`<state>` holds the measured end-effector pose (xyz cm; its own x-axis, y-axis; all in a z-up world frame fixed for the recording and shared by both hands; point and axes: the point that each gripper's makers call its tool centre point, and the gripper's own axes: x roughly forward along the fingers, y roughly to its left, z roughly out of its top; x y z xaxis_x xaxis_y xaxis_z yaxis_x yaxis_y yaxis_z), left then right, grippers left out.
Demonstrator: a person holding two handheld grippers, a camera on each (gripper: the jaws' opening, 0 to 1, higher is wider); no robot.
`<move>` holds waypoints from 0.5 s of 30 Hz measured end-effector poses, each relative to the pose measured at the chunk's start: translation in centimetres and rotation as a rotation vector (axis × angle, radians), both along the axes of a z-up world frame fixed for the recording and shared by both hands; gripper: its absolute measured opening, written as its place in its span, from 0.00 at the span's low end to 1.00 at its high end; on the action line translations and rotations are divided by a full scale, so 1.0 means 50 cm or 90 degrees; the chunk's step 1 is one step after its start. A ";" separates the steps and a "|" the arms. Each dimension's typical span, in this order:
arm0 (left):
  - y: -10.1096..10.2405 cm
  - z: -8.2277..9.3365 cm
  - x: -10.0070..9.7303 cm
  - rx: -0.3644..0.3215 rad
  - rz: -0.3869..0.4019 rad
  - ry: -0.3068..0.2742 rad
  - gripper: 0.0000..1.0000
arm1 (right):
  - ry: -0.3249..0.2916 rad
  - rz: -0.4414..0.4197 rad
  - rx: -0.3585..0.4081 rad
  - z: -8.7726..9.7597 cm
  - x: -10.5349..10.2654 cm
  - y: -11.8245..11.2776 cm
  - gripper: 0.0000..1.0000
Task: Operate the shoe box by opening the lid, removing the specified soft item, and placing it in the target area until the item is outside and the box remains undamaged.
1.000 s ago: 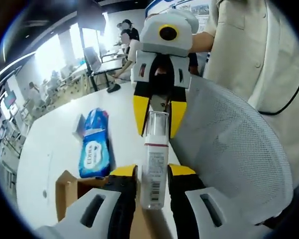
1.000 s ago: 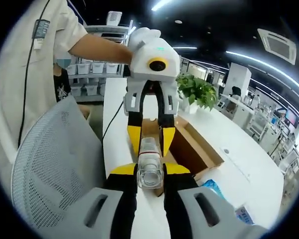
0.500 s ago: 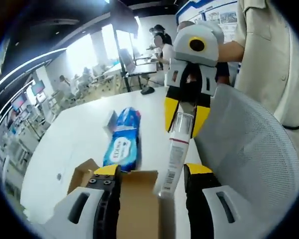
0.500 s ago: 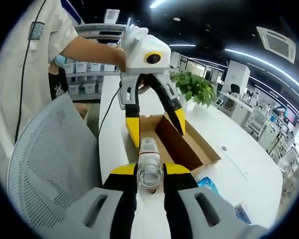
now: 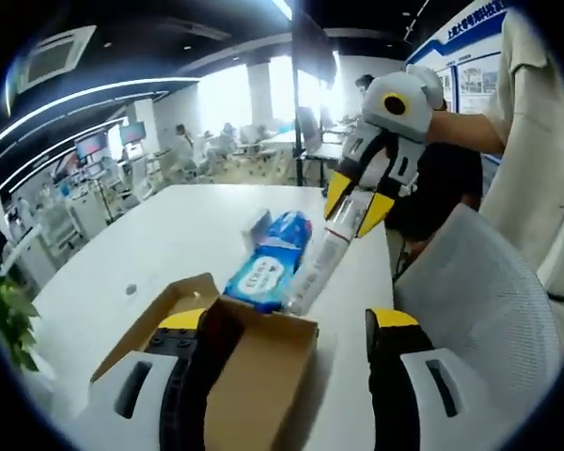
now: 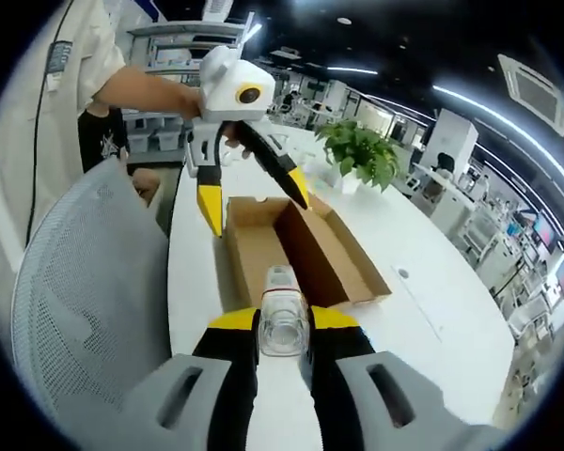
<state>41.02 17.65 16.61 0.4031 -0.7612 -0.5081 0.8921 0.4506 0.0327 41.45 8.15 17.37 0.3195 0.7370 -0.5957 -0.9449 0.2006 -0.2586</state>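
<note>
My right gripper (image 6: 282,321) is shut on a white tube with a clear cap (image 6: 281,310). In the left gripper view the same tube (image 5: 315,272) slants down from the right gripper (image 5: 355,209) over the table. My left gripper (image 5: 287,321) stands wide open with nothing between its jaws. It hangs in the right gripper view as the left gripper (image 6: 254,202), above the near end of the brown shoe box (image 6: 343,254), which lies open and looks empty. A blue soft pack (image 5: 268,263) lies on the white table (image 5: 160,244) beside the box (image 5: 235,376).
A white mesh chair back (image 6: 85,301) stands along the table's edge, next to the person holding both grippers; the chair (image 5: 489,301) sits right of my left jaws. A potted plant (image 6: 357,155) stands beyond the box. Other desks and people are far behind.
My left gripper let go of the tube, opened wide and drew back from it. The right gripper kept the tube and now holds it alone.
</note>
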 end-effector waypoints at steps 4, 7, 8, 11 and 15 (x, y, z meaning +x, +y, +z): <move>0.011 0.007 -0.007 -0.016 0.029 -0.011 0.80 | -0.010 0.004 -0.033 0.006 0.038 -0.015 0.17; 0.020 0.012 -0.012 -0.034 0.051 -0.013 0.86 | -0.013 0.007 -0.059 0.007 0.063 -0.026 0.17; 0.026 0.012 -0.015 -0.035 0.057 -0.011 0.88 | -0.017 0.008 -0.063 0.008 0.067 -0.027 0.17; 0.040 0.019 -0.020 -0.047 0.078 -0.017 0.90 | -0.019 0.014 -0.087 0.009 0.094 -0.038 0.17; 0.058 0.029 -0.021 -0.055 0.102 -0.034 0.90 | -0.015 0.018 -0.113 0.004 0.127 -0.050 0.17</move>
<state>39.98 20.56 18.06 0.5477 -0.7250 -0.4176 0.8065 0.5904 0.0329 47.80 5.63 17.58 0.3155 0.6297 -0.7099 -0.9429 0.1236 -0.3094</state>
